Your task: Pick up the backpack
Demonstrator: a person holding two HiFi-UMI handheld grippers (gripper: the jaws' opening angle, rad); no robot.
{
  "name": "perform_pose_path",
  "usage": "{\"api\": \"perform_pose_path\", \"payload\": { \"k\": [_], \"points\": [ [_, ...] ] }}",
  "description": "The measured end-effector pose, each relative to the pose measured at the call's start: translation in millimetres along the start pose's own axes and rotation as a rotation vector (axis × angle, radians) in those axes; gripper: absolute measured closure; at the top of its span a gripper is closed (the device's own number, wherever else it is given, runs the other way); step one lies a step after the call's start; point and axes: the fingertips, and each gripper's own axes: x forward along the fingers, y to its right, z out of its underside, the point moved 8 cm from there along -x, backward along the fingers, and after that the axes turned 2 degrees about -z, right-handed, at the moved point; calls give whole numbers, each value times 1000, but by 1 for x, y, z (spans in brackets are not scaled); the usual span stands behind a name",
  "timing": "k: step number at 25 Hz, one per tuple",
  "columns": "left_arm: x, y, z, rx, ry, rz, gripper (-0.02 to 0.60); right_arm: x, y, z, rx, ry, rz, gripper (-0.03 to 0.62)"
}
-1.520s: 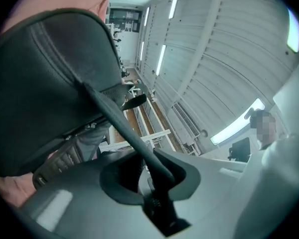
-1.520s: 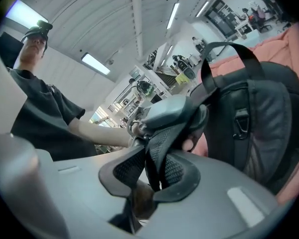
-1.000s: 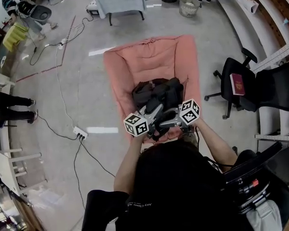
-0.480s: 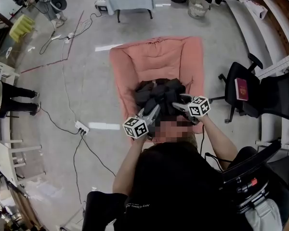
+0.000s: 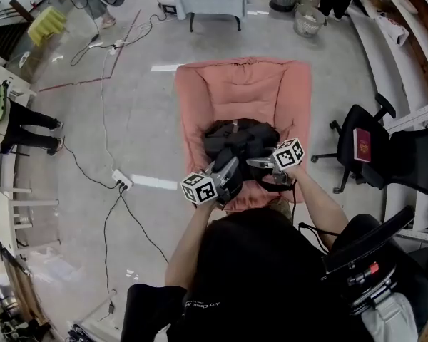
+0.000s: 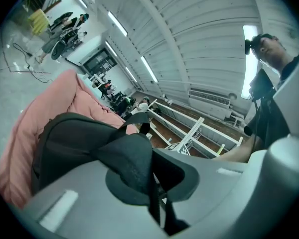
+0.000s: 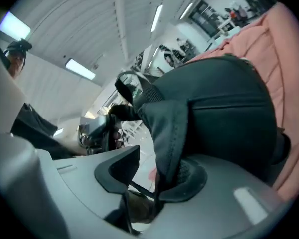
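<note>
**A:** Head view: watching the black backpack slumping, soft and creased, on the pink chair. Flanking it with the left gripper and right gripper, probably aiming for a level lift.

**B:** Left gripper view: pinching the padded left strap firmly, anchoring that side.

**A:** Right gripper view: straddling the mesh-backed right strap, having just been closing around it. Touching with one pad, standing clear with the other, not yet gripping.
</note>
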Motion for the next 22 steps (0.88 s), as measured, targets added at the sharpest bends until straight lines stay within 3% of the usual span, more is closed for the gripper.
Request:
{"api": "perform_pose_path", "payload": {
  "k": [4,9,11,15,18,22],
  "points": [
    [1,5,7,-11,-38,39,565,15,-1,-5,14,35,29,434],
    [-4,1,-5,-79,38,57,563,36,-4,3,13,76,105,457],
    [-6,-1,-9,-104,75,62,563,37,-13,6,4,60,49,470],
    [-11,-1,-14,-123,122,72,561,16,-46,6,70,67,-220,502],
    [-11,3,-16,-123,88,125,561,-4,-65,-11,162,210,-387,475],
    [-3,2,-14,-122,40,143,561,14,-48,-16,166,306,-301,405]
  ]
}}
